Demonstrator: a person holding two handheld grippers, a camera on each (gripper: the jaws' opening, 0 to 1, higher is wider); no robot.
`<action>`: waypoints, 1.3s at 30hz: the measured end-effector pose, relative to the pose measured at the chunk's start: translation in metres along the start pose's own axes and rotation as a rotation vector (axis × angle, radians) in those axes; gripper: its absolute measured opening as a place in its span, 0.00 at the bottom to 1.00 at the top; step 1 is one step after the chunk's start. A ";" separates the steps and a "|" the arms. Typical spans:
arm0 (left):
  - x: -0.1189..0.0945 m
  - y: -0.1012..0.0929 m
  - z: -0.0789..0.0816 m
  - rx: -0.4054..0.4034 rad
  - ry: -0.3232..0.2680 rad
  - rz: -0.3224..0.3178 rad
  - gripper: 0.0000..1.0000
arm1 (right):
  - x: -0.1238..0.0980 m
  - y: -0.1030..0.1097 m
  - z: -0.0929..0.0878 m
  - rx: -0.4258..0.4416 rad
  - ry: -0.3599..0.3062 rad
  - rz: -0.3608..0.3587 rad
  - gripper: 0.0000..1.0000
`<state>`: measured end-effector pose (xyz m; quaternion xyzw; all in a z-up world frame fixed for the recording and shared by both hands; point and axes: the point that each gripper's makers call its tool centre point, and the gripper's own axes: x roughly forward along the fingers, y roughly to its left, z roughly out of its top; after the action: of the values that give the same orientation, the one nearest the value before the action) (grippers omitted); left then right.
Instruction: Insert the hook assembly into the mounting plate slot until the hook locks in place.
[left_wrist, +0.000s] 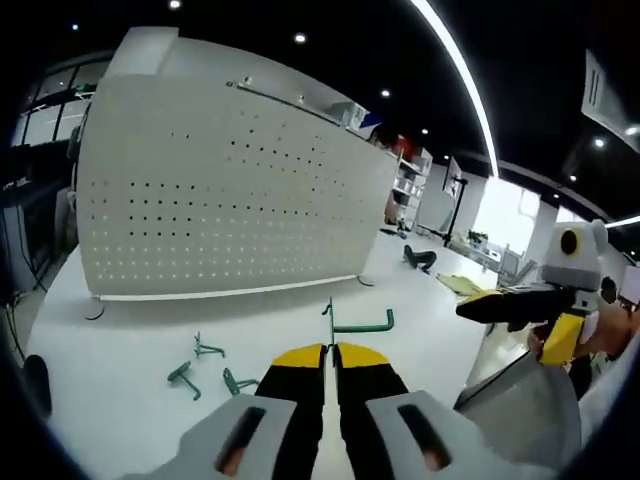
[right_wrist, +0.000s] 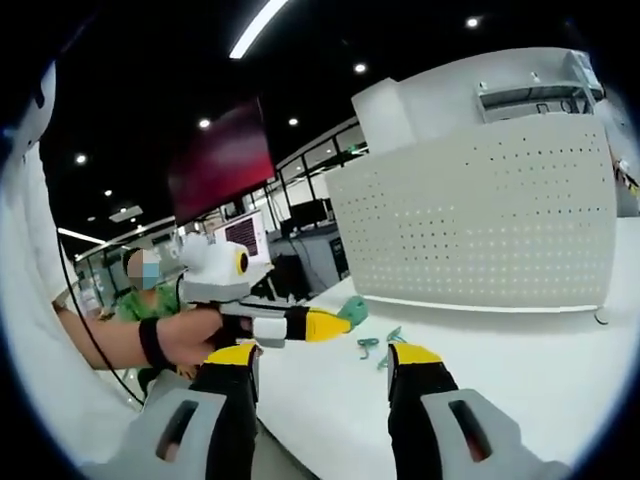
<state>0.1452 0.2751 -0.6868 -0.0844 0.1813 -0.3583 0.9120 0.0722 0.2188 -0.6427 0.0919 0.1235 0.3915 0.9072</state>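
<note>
**Counter layout, hooks before the panel**

Perforated panel (left_wrist: 230, 190) stood upright at the far side of the counter (left_wrist: 120, 390). Three loose hooks (left_wrist: 200, 368) lay on the counter before it, toward the left. A fourth hook (left_wrist: 362, 325) sat right of them, just ahead of the left tool (left_wrist: 330, 352). Right tool (left_wrist: 500, 305) hung off to the right, apart.

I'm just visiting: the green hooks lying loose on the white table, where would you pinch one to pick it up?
A judgement: take one loose green hook by its long straight shank, coming down from above with the jaws across it. It lies flat on the white table, so the shank is the thin, even part, and the bent end stays free for the perforated panel.
</note>
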 end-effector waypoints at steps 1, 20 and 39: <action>-0.001 -0.002 0.000 -0.004 -0.004 -0.004 0.03 | 0.001 0.000 0.003 0.021 -0.019 -0.003 0.46; -0.005 -0.032 0.012 0.021 -0.081 -0.094 0.03 | 0.010 -0.004 0.010 0.079 -0.041 -0.033 0.35; -0.010 -0.039 0.025 0.088 -0.119 -0.142 0.03 | 0.028 -0.008 0.012 0.113 -0.047 -0.039 0.10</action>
<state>0.1241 0.2544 -0.6505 -0.0779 0.1044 -0.4240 0.8962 0.0995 0.2331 -0.6376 0.1497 0.1256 0.3637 0.9108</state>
